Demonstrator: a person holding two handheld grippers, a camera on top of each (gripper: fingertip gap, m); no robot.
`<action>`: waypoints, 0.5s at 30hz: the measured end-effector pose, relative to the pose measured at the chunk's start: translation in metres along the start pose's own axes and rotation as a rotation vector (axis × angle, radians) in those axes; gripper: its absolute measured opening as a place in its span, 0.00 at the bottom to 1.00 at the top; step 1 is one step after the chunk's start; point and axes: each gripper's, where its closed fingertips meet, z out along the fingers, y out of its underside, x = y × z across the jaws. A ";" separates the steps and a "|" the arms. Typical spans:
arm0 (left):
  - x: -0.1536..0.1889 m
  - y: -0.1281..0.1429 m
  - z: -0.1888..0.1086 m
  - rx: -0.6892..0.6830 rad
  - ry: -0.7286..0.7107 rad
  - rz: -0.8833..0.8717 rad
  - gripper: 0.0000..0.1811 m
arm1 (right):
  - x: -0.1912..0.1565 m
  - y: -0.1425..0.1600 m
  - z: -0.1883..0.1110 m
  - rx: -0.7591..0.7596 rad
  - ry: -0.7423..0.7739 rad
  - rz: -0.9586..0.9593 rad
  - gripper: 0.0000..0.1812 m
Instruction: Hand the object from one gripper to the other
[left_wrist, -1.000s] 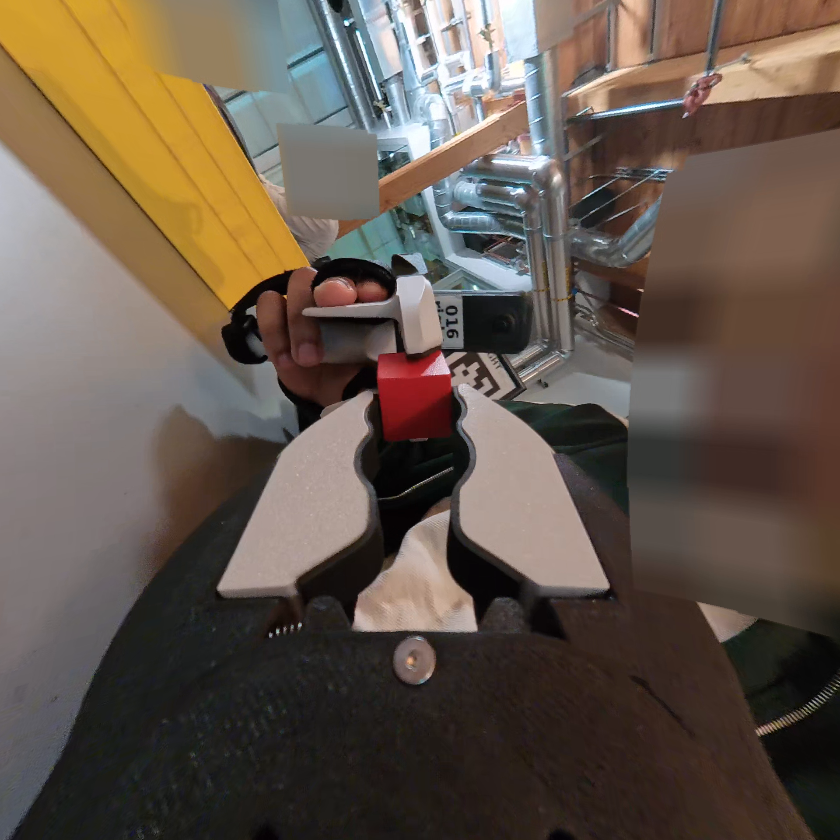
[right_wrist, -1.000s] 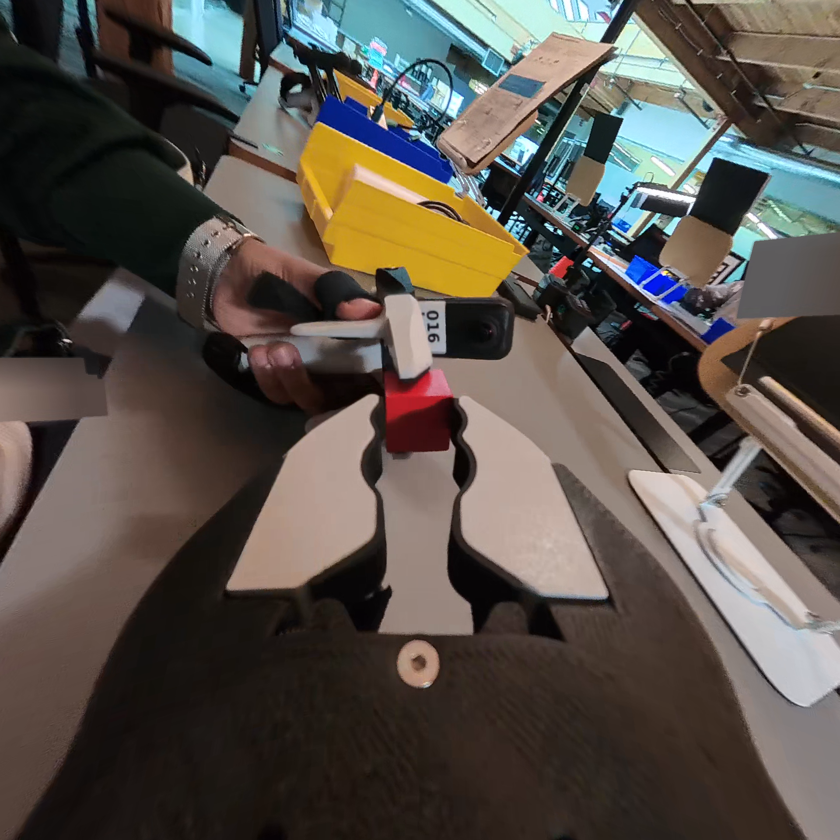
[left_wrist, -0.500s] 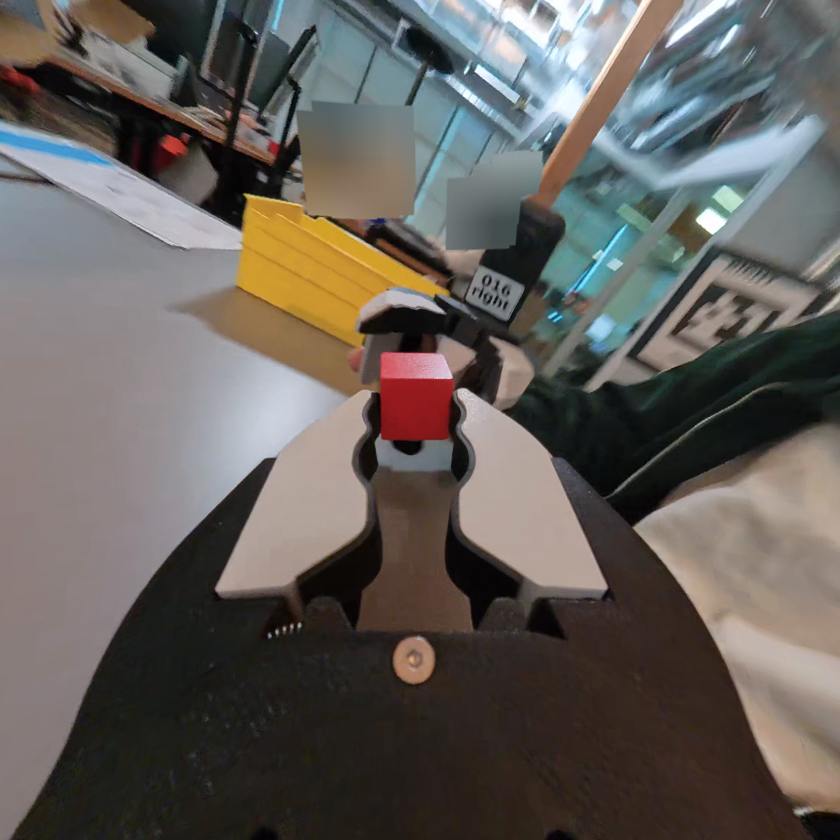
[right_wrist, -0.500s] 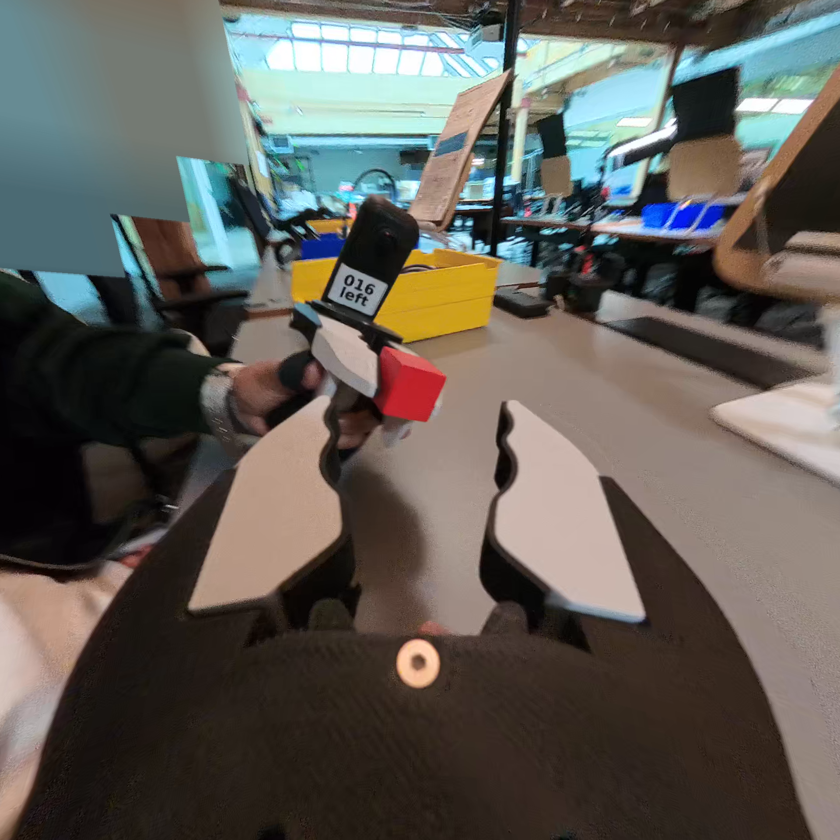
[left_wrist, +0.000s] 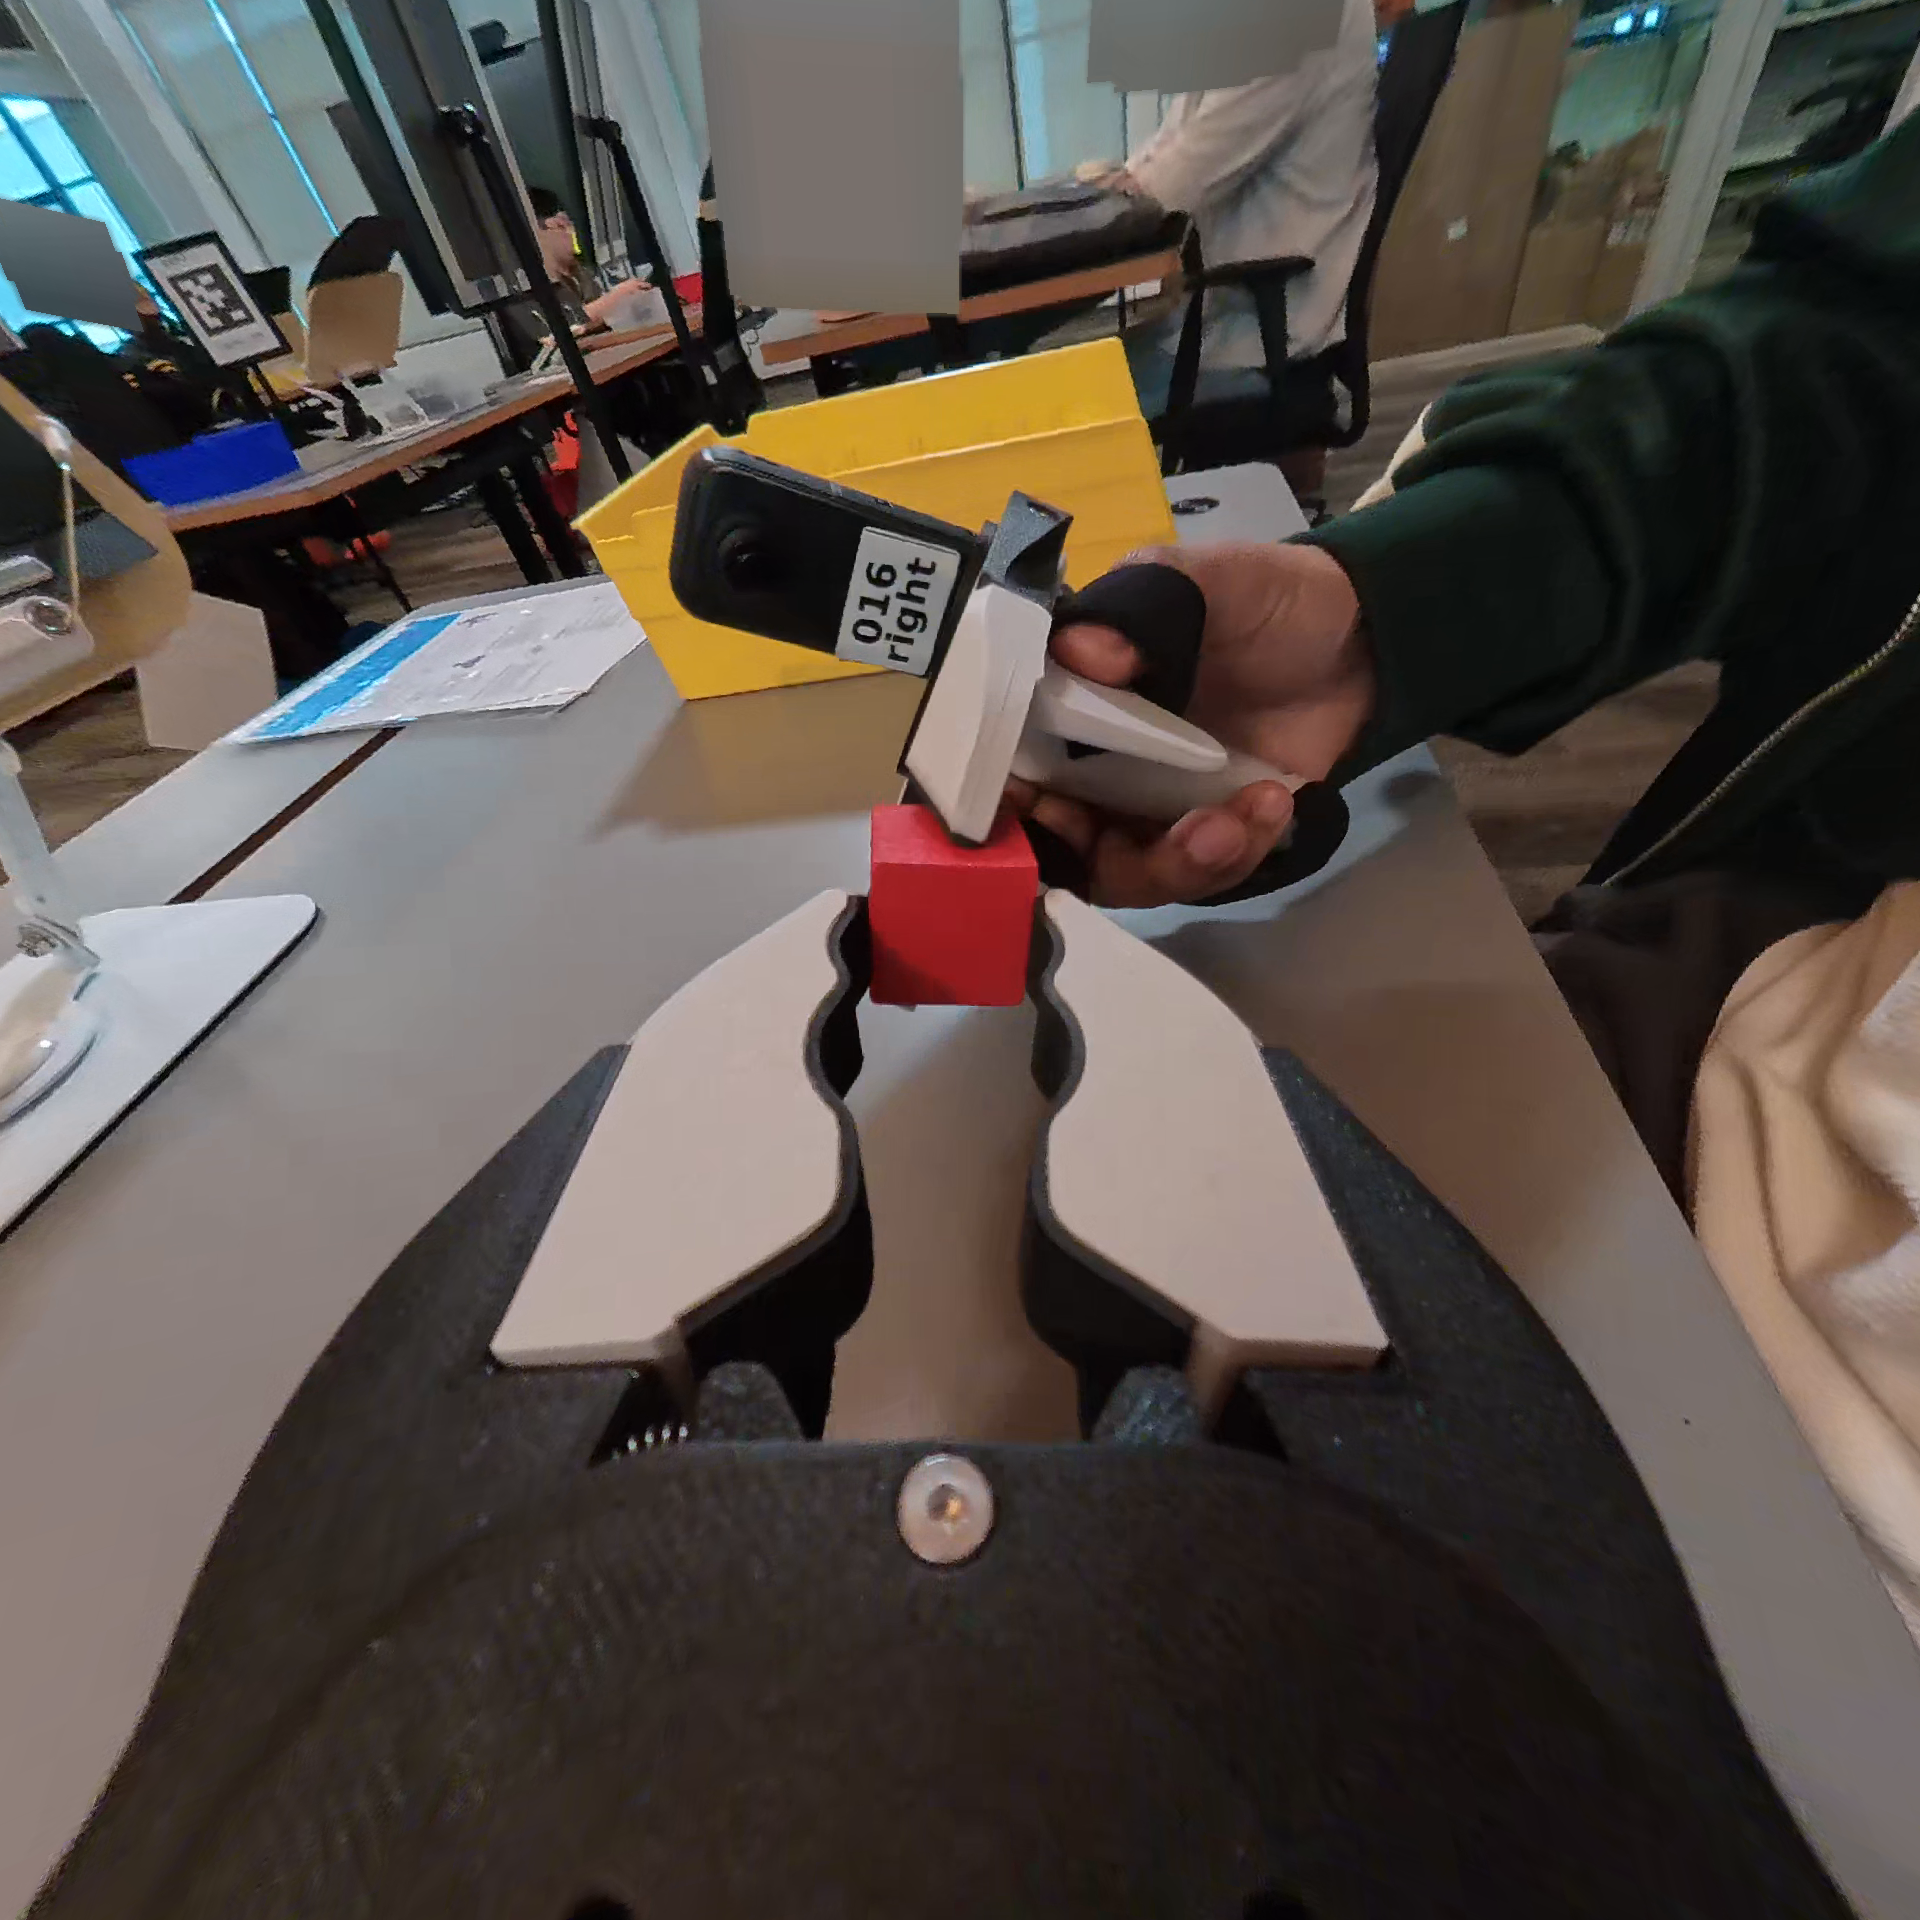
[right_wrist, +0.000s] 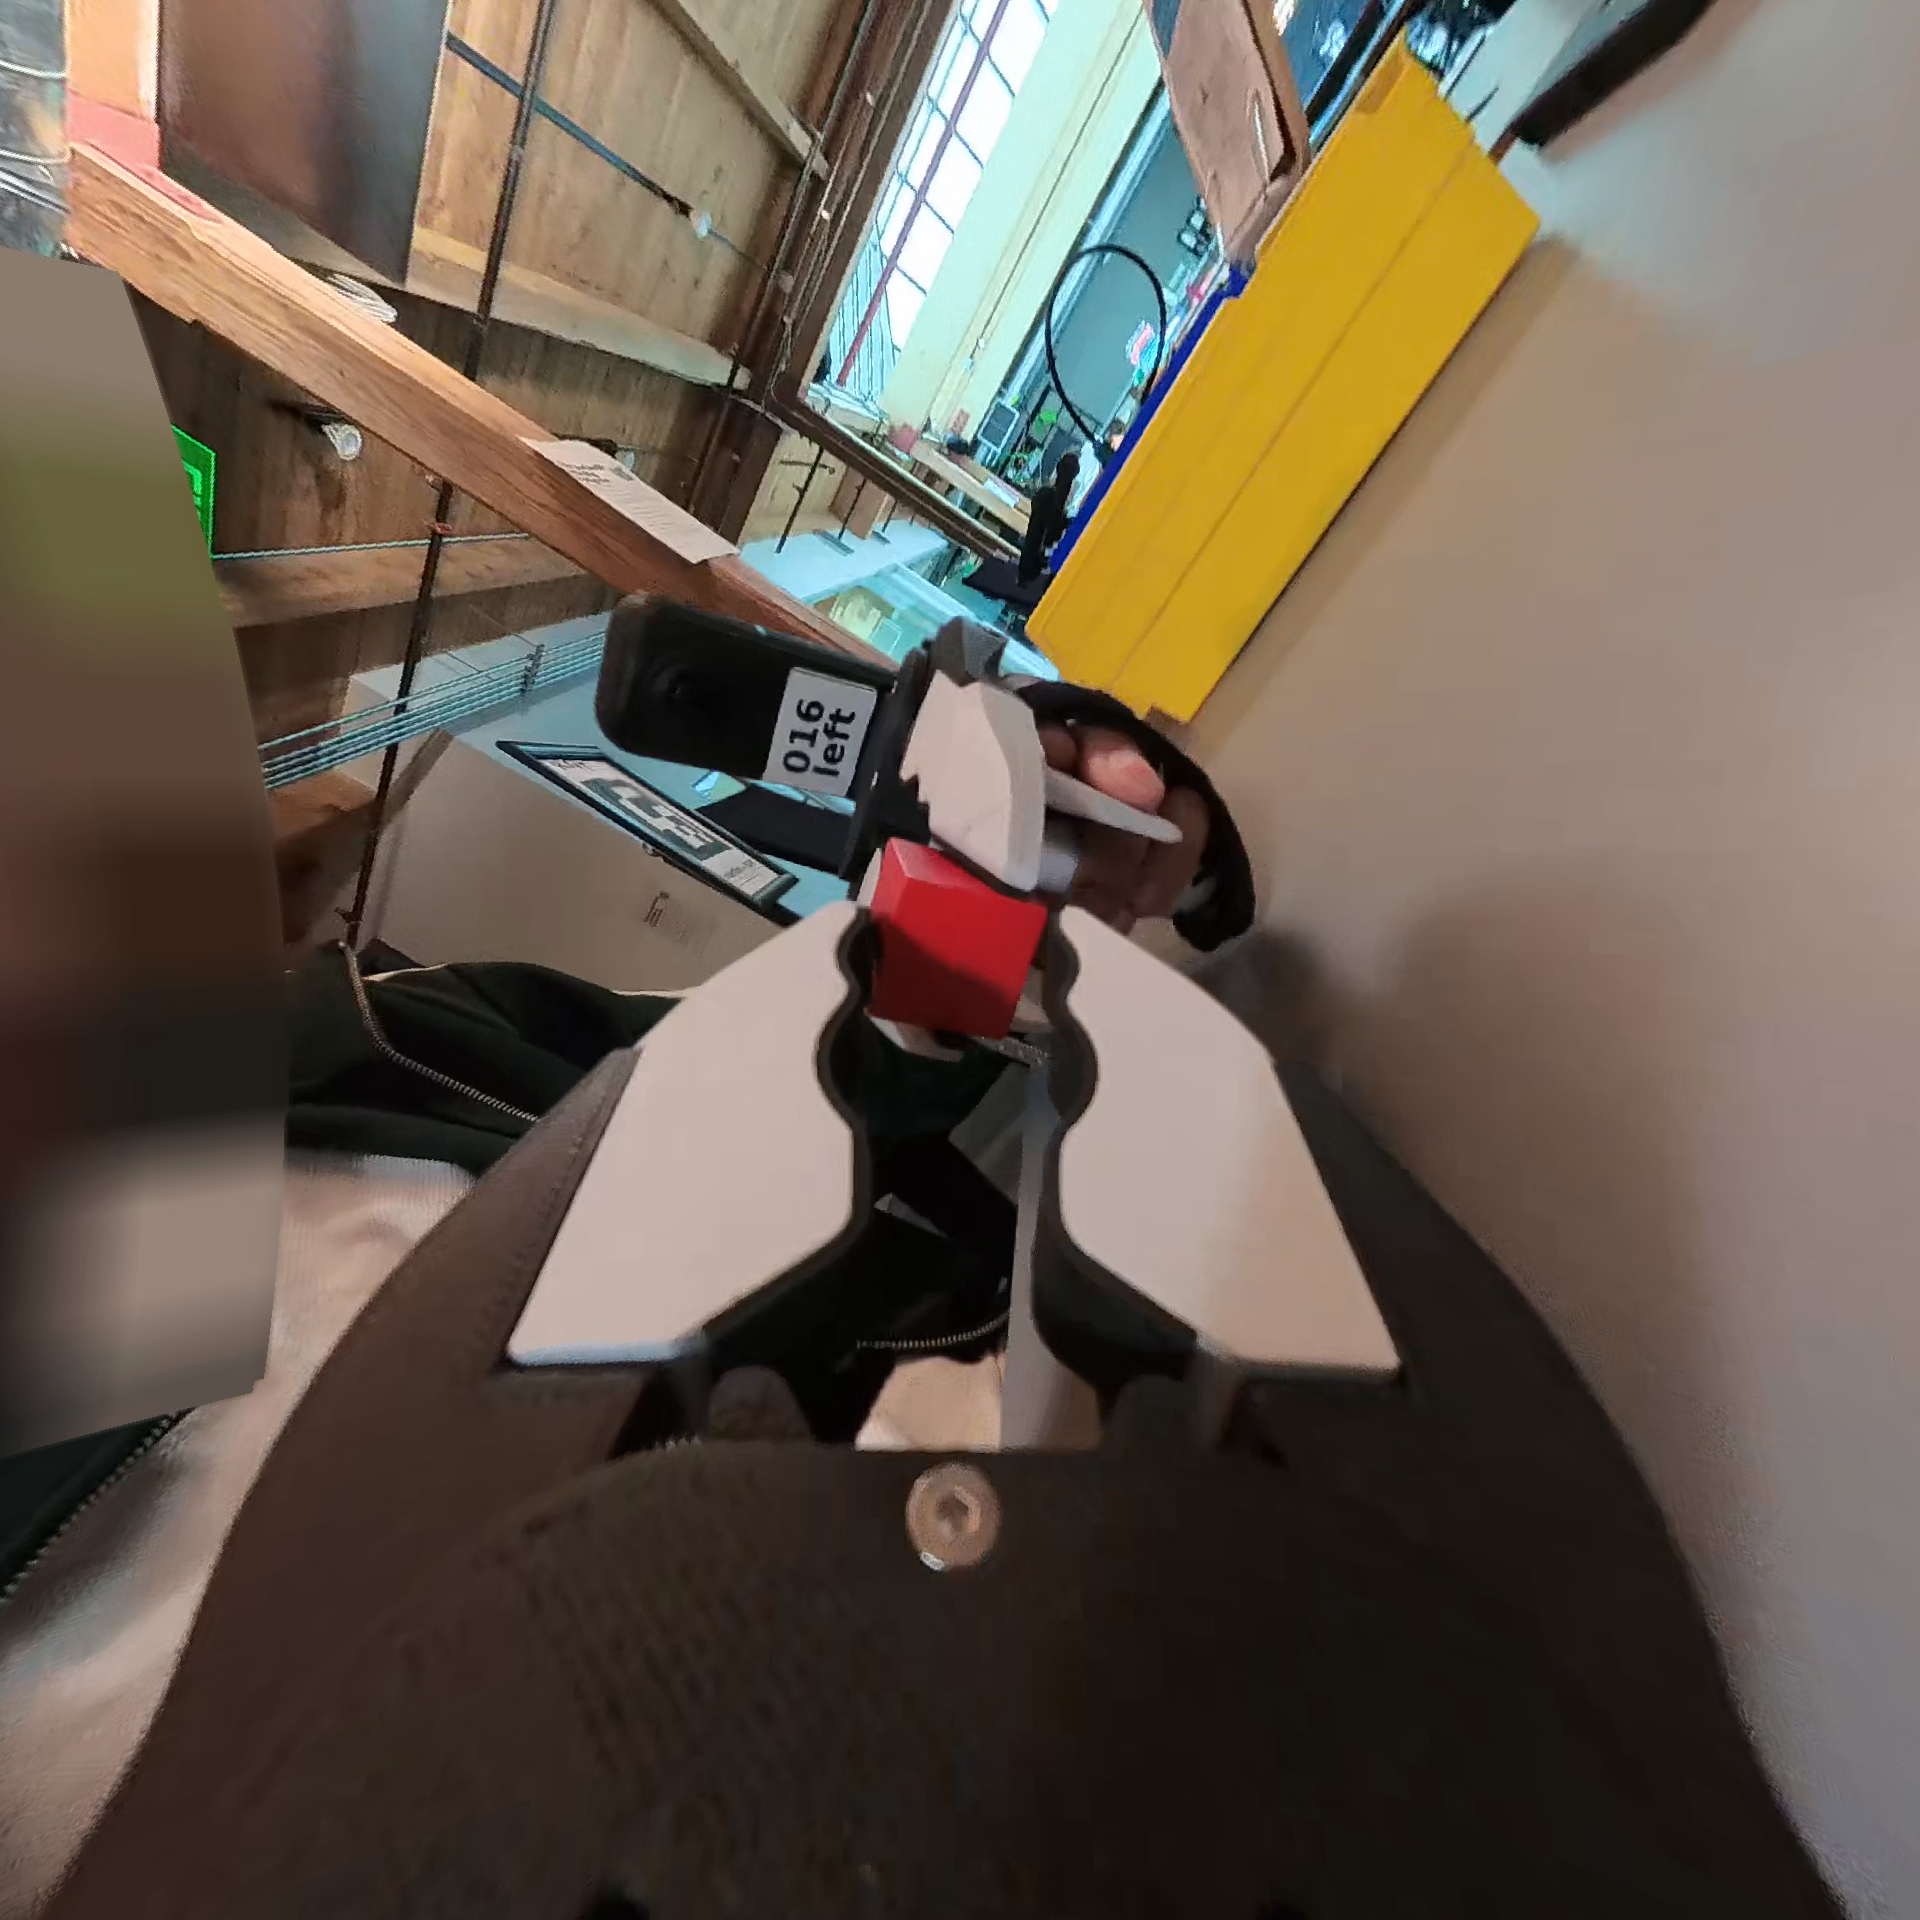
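A red cube (left_wrist: 951, 935) sits between the tips of my left gripper (left_wrist: 948, 930), whose fingers press it from both sides above the grey table (left_wrist: 468, 935). The right gripper's white finger (left_wrist: 977, 727) comes in from the right, held by a hand, and lies on the cube's top. In the right wrist view the same cube (right_wrist: 951, 956) is between the tips of my right gripper (right_wrist: 951, 935), both fingers against it. The left gripper's finger (right_wrist: 987, 800) grips it from the far side. Both grippers are shut on the cube.
A yellow bin (left_wrist: 935, 488) stands on the table behind the cube; it also shows in the right wrist view (right_wrist: 1299, 395). A printed sheet (left_wrist: 447, 665) and a white stand base (left_wrist: 135, 997) lie at the left. A green sleeve (left_wrist: 1662, 571) reaches in from the right. My two grippers' fingertips are within a few centimetres of each other.
Half a second ago my right gripper was open and off to the cube's side. It has since come onto the cube and shut on it. My left gripper has kept its hold.
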 end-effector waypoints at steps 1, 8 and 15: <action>0.000 0.000 0.000 -0.001 -0.001 0.008 0.16 | 0.000 0.001 0.001 -0.001 -0.001 0.011 0.17; 0.001 -0.001 0.001 0.014 -0.002 0.022 0.17 | -0.001 0.001 0.000 -0.015 -0.010 0.055 0.16; -0.006 0.002 0.002 0.031 -0.015 -0.085 0.27 | -0.005 -0.013 -0.008 0.052 -0.001 -0.004 0.16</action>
